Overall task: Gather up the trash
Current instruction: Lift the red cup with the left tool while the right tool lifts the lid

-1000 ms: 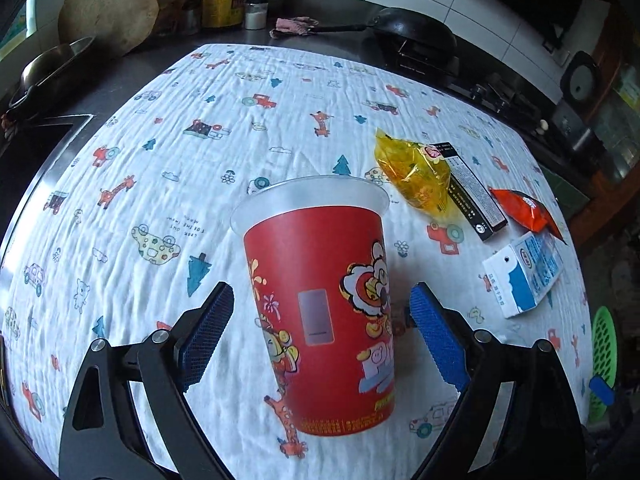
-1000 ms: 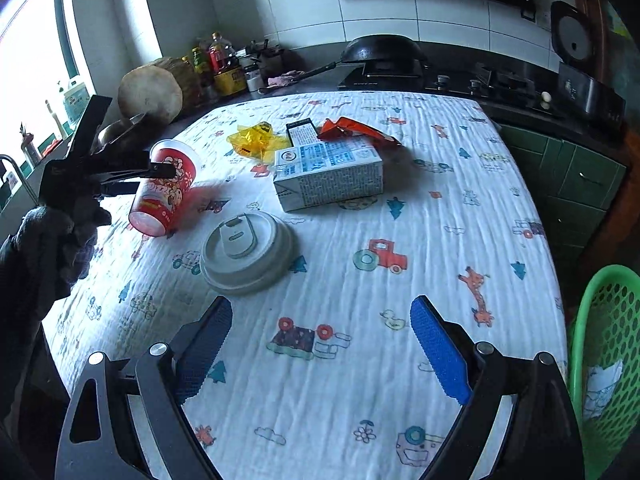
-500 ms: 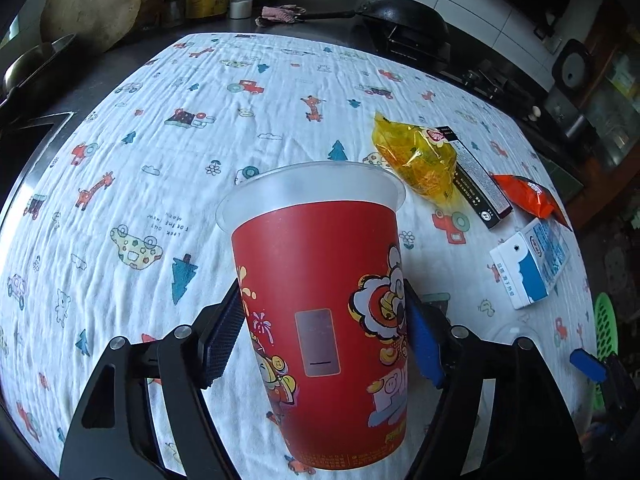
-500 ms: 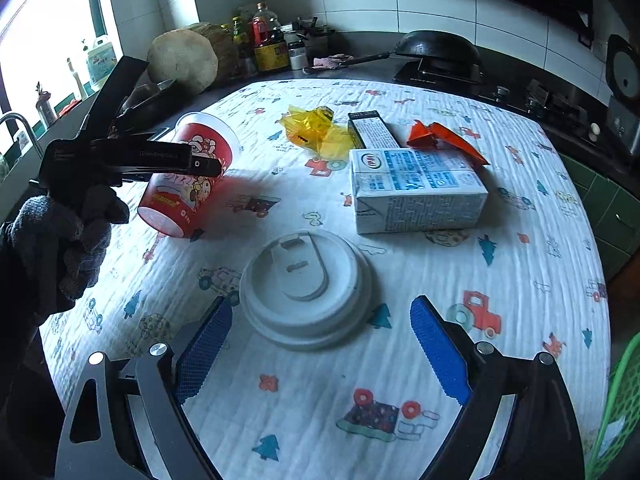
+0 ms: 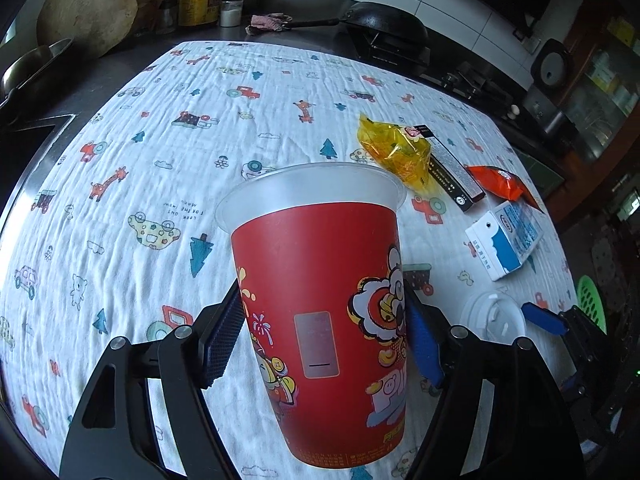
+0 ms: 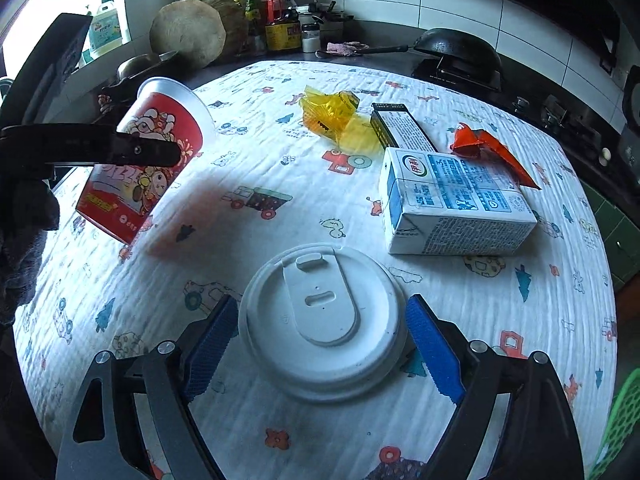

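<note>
**A:** Looking at where this trash pickup stands; the left gripper [image 5: 324, 344] has its blue pads pressed on both sides of the red paper cup [image 5: 320, 316], so it's clamped on it; from the right wrist view the cup [image 6: 140, 168] hangs tilted, off the cloth, near the left edge of the table.

**B:** and the other one?

**A:** right gripper [image 6: 320, 352] is spread wide around the white lid [image 6: 322, 322]; the lid lies flat on the patterned tablecloth [image 6: 280, 168], sitting between the pads; they look just beside its rim, not squeezing yet, so I'd say it's holding nothing.

**B:** so how much is actually done?

**A:** not much as far as I can judge; cup is picked up but not binned; the lid is about to be grabbed; the milk carton [image 6: 452, 200], yellow wrapper [image 6: 332, 116], dark slim box [image 6: 400, 130] and orange wrapper [image 6: 488, 146] all lie on the cloth untouched, clustered together beyond the lid.

**B:** where does it go?

**A:** probably the green basket [image 6: 618, 424] at the table's right edge; only a bit of its mesh shows, can't tell what's in it; my guess is most of the job is left.
</note>
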A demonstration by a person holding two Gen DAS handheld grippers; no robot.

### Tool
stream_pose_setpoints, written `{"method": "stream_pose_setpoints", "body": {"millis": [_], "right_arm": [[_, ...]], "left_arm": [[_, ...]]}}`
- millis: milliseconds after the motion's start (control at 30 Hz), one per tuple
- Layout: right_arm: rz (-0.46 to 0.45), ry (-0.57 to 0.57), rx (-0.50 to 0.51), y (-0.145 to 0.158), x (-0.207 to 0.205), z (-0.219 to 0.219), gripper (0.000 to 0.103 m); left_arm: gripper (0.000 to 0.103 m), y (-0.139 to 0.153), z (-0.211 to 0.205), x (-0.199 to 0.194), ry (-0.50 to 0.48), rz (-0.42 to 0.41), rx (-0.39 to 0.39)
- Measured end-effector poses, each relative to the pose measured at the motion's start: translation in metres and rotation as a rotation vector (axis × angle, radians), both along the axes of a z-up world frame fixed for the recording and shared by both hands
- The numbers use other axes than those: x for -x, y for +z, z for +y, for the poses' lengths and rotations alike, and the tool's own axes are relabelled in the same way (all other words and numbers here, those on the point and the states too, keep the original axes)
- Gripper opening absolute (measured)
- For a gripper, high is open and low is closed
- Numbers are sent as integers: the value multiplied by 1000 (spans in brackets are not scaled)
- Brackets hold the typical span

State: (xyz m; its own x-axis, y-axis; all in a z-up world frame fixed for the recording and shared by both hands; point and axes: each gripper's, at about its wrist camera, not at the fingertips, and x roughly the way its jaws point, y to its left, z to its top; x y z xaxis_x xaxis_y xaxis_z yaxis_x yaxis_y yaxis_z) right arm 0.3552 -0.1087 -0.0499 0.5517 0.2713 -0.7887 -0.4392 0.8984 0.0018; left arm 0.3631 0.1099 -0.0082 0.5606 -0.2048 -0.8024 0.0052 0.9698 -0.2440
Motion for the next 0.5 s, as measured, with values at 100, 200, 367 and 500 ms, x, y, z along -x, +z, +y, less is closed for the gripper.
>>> {"method": "stream_pose_setpoints", "body": {"millis": [100,200,367,500], "right_arm": [[-9,-3,9,-1,0,1,77],[-14,-9,11,0,2,1,77],[-36,-18,-7,7,14,-4,77],[-43,-46,-49,16,25,-20,77]], "left_arm": [[72,2,0,2,-6,-5,-2],[72,3,0,4,-5,-7,1],[72,12,-5,13,-25,-24,-1],[72,21,-13,21,-48,-41,0]]}}
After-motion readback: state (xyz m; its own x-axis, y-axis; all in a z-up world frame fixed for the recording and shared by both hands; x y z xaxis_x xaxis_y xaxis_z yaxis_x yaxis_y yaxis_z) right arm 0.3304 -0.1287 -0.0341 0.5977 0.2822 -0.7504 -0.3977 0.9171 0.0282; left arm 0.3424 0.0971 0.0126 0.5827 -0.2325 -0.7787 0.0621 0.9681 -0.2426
